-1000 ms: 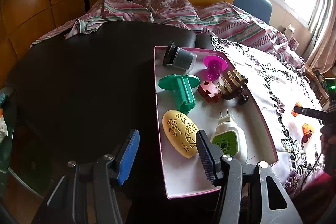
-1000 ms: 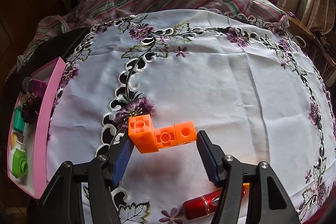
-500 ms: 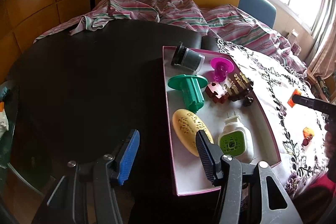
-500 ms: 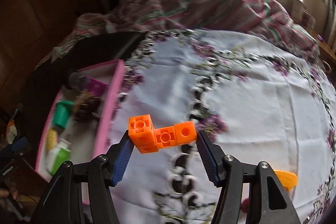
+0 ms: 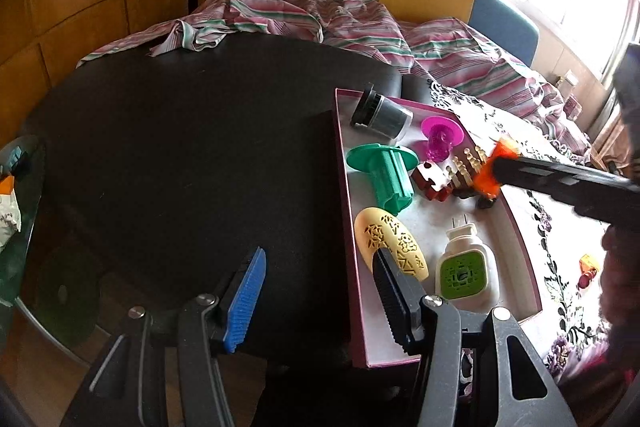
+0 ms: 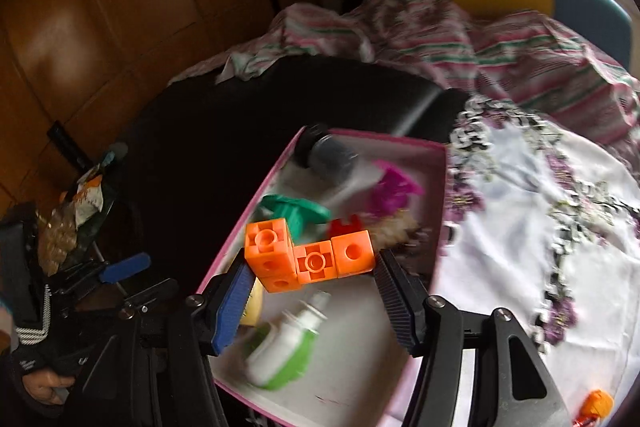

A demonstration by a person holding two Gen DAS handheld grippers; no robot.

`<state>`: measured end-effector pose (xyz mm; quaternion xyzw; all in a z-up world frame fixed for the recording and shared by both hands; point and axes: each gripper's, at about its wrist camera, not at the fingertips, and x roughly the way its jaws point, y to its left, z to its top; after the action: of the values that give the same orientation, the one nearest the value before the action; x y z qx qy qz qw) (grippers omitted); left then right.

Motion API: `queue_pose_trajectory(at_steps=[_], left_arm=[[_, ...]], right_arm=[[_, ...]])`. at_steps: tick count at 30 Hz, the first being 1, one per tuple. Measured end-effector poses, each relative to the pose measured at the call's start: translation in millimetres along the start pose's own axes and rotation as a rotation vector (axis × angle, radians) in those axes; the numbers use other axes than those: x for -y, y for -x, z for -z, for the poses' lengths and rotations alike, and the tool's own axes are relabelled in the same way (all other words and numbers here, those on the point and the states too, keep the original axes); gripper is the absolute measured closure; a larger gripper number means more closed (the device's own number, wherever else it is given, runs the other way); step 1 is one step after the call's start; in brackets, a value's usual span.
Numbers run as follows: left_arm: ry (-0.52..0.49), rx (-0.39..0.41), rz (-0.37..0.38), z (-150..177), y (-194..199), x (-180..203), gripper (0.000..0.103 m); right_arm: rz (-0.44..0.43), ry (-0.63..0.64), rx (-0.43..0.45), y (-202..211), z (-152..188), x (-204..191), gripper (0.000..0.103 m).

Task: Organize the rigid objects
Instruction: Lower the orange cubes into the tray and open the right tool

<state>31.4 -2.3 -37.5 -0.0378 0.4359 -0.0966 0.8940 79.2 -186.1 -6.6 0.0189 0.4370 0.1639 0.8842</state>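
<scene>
My right gripper (image 6: 312, 291) is shut on an orange block piece (image 6: 308, 255) and holds it above the pink-rimmed tray (image 6: 444, 187). In the left wrist view the right gripper's fingers (image 5: 560, 183) reach in from the right with the orange blocks (image 5: 490, 173) over the tray's (image 5: 342, 227) far right side. The tray holds a grey cup (image 5: 382, 113), a magenta piece (image 5: 442, 137), a green spool (image 5: 386, 177), a red puzzle piece (image 5: 432, 181), a brown pegged piece (image 5: 466, 171), a yellow oval (image 5: 390, 243) and a green-white plug-in (image 5: 466, 267). My left gripper (image 5: 316, 299) is open and empty at the tray's near left edge.
The tray lies between a black table top (image 5: 180, 155) and a white embroidered cloth (image 6: 540, 219). A small orange and red item (image 5: 588, 267) lies on the cloth, also in the right wrist view (image 6: 596, 405). Striped bedding (image 5: 340, 23) lies behind. A glass side table (image 5: 24, 227) stands left.
My right gripper has carried the orange blocks left from the cloth to above the tray. My left gripper has drifted slightly left, staying open.
</scene>
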Motion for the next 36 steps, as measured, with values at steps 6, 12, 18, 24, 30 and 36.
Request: queue_pose_trajectory(at_steps=[6, 12, 18, 24, 30, 36], left_arm=[[0.018, -0.009, 0.002, 2, -2, -6, 0.046], [0.024, -0.019, 0.006, 4, -5, -6, 0.046], [0.022, -0.018, 0.007, 3, -5, -5, 0.046], [0.019, -0.019, 0.007, 3, -5, -4, 0.046], [0.004, -0.021, 0.004, 6, -5, 0, 0.046], [-0.002, -0.018, 0.000, 6, -4, 2, 0.046]], right_arm=[[0.037, 0.051, -0.097, -47, 6, -10, 0.041], [0.042, 0.048, -0.166, -73, 19, -8, 0.040], [0.007, -0.003, -0.200, -78, 24, 0, 0.040], [-0.005, -0.028, -0.173, -64, 30, 7, 0.040], [0.002, -0.035, -0.152, -51, 35, 12, 0.039], [0.025, -0.038, -0.135, -41, 41, 9, 0.039]])
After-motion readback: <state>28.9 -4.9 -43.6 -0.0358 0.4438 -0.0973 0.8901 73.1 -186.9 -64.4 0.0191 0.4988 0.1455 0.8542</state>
